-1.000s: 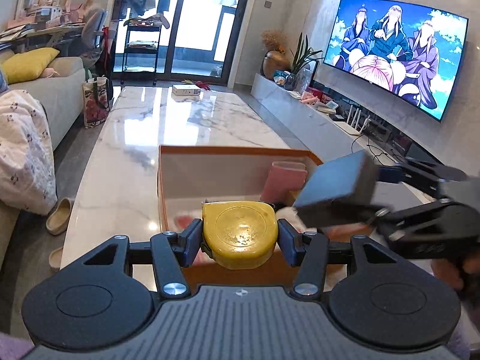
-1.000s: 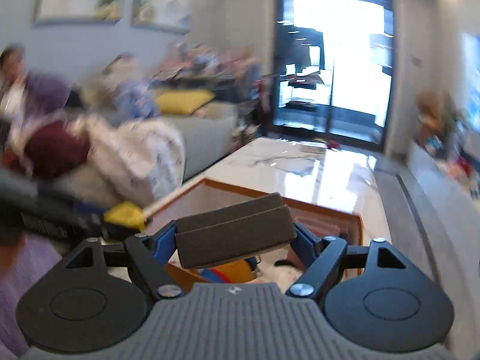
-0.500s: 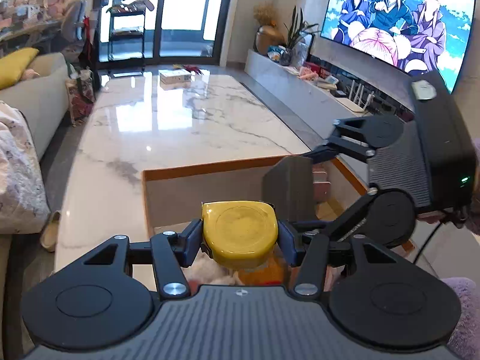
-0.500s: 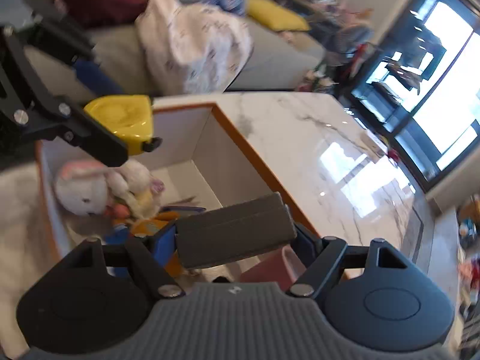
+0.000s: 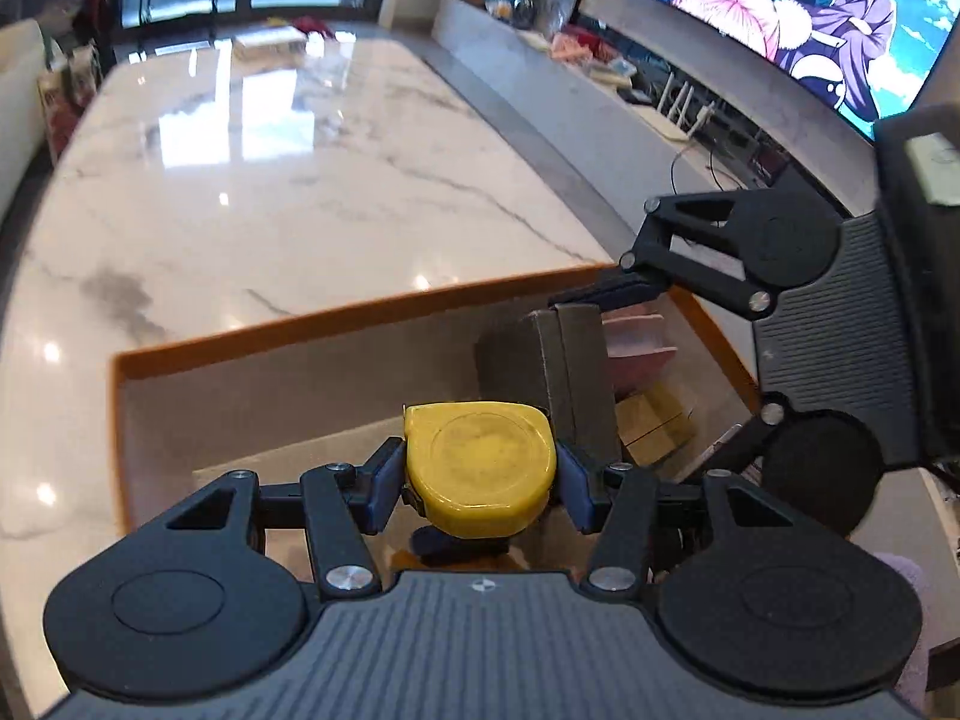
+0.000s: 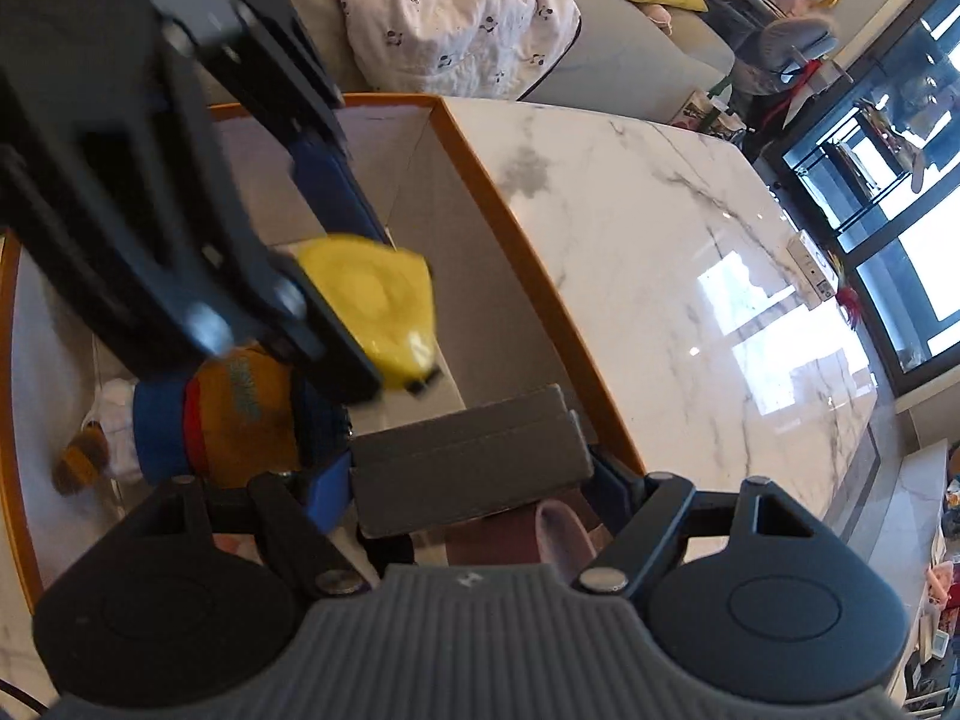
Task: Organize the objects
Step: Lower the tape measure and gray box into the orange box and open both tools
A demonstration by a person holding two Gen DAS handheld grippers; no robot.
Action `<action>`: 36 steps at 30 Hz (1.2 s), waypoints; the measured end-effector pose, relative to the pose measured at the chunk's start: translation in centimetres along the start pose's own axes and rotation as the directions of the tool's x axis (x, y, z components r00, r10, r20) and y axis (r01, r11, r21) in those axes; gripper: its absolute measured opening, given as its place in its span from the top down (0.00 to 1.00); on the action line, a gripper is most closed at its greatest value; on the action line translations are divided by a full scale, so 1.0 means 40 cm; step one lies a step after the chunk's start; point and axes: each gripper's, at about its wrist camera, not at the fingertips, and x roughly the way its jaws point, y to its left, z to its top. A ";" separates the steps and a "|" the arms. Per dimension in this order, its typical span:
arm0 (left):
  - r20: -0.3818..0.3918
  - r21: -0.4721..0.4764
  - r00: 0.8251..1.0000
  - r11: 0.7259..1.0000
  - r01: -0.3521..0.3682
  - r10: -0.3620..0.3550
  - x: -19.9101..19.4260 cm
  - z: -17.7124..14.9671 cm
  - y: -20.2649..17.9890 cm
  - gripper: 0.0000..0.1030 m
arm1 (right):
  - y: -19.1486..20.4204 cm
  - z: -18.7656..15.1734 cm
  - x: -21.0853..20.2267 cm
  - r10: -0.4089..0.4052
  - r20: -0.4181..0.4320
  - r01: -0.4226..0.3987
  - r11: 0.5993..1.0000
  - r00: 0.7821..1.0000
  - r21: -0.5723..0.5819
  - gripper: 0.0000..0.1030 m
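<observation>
My left gripper is shut on a yellow tape measure and holds it over the orange-rimmed box. My right gripper is shut on a dark grey wallet, also over the box. The wallet and right gripper show in the left wrist view, just beyond the tape measure. The tape measure shows in the right wrist view, held by the left gripper. Inside the box lie an orange and blue plush toy and a pink item.
The box sits at the near end of a long white marble table. A small white box lies at the far end. A sofa with a patterned blanket is on one side, a TV and low console on the other.
Both grippers have come lower and closer together over the box. The right gripper has swung in from the right with the wallet, now beside the tape measure.
</observation>
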 end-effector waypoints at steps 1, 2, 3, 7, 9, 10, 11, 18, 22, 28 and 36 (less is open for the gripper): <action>-0.005 -0.009 1.000 1.000 0.000 0.000 0.008 0.001 -0.001 0.40 | -0.004 -0.004 -0.002 0.008 -0.004 -0.008 1.000 1.000 0.003 0.23; -0.009 -0.014 1.000 1.000 0.007 -0.007 0.014 0.003 -0.004 0.40 | -0.009 -0.007 -0.001 0.015 -0.012 -0.015 1.000 1.000 0.005 0.22; -0.013 -0.018 1.000 1.000 0.012 -0.012 0.018 0.004 -0.006 0.40 | -0.016 -0.010 0.004 0.025 -0.022 -0.025 1.000 0.999 0.010 0.22; -0.016 -0.021 1.000 1.000 0.006 -0.006 0.029 0.013 -0.013 0.40 | -0.035 -0.033 0.007 0.049 -0.026 -0.047 0.997 0.998 0.054 0.23; -0.016 -0.027 1.000 1.000 0.008 -0.008 0.033 0.017 -0.008 0.40 | -0.030 -0.044 0.005 0.029 -0.012 -0.028 0.998 1.000 0.061 0.21; -0.019 -0.032 1.000 0.999 0.008 -0.008 0.035 0.018 -0.005 0.40 | -0.026 -0.049 0.002 0.010 -0.003 -0.010 0.998 1.000 0.061 0.21; -0.023 -0.035 1.000 0.999 0.005 -0.005 0.046 0.029 -0.004 0.40 | -0.022 -0.054 0.000 -0.001 0.003 0.000 0.998 1.000 0.062 0.21; -0.047 -0.041 0.998 0.998 -0.039 0.037 0.062 0.025 0.001 0.40 | 0.002 -0.079 -0.019 -0.045 0.006 0.044 0.996 0.999 0.075 0.27; -0.060 -0.050 0.998 0.998 -0.026 0.023 0.074 0.028 -0.001 0.40 | 0.015 -0.085 -0.039 -0.048 0.024 0.045 0.994 0.999 0.101 0.35; -0.054 -0.045 0.998 0.998 -0.037 0.034 0.085 0.042 -0.012 0.40 | 0.021 -0.081 -0.041 -0.084 0.022 0.081 0.990 0.996 0.119 0.40; -0.060 -0.063 0.994 0.994 -0.090 0.087 0.088 0.034 0.005 0.40 | 0.003 -0.086 -0.088 -0.192 0.055 0.175 0.958 0.980 0.226 0.37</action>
